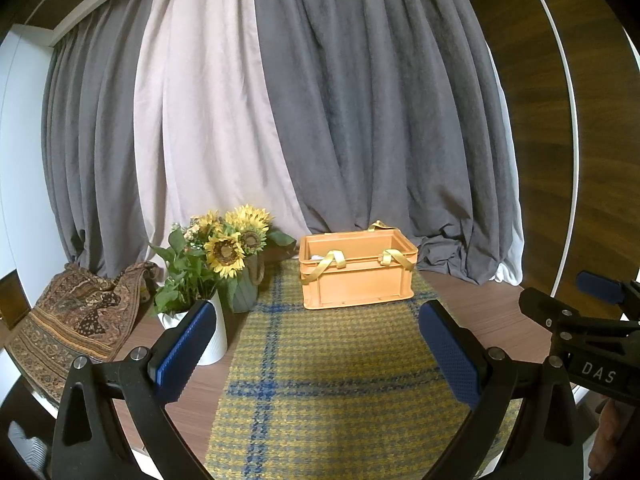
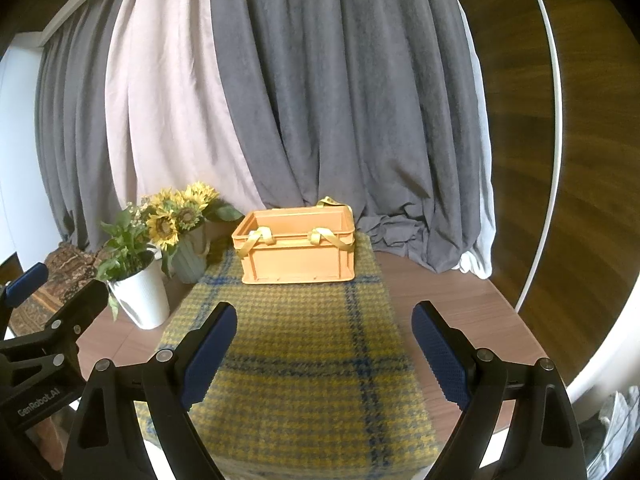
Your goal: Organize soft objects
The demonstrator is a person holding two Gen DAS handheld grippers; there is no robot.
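Soft yellow-and-blue checked woven cloth [image 1: 320, 380] lies flat along the wooden table [image 1: 492, 316], its far end under the orange plastic crate [image 1: 356, 276]. My left gripper [image 1: 316, 356] and right gripper [image 2: 322, 354] hang above it, fingers apart, empty. I judge that tugging the cloth could drag the crate or topple the white ribbed flowerpot [image 2: 142, 300] just beside its edge.

Soft, even daylight fills both views, slightly dim, with no glare. Strong fisheye bending curves the grey pleated curtains [image 1: 380, 120] toward black corners. The brown wood-grain wall panel [image 2: 592, 160] at 3 o'clock smears with blur.
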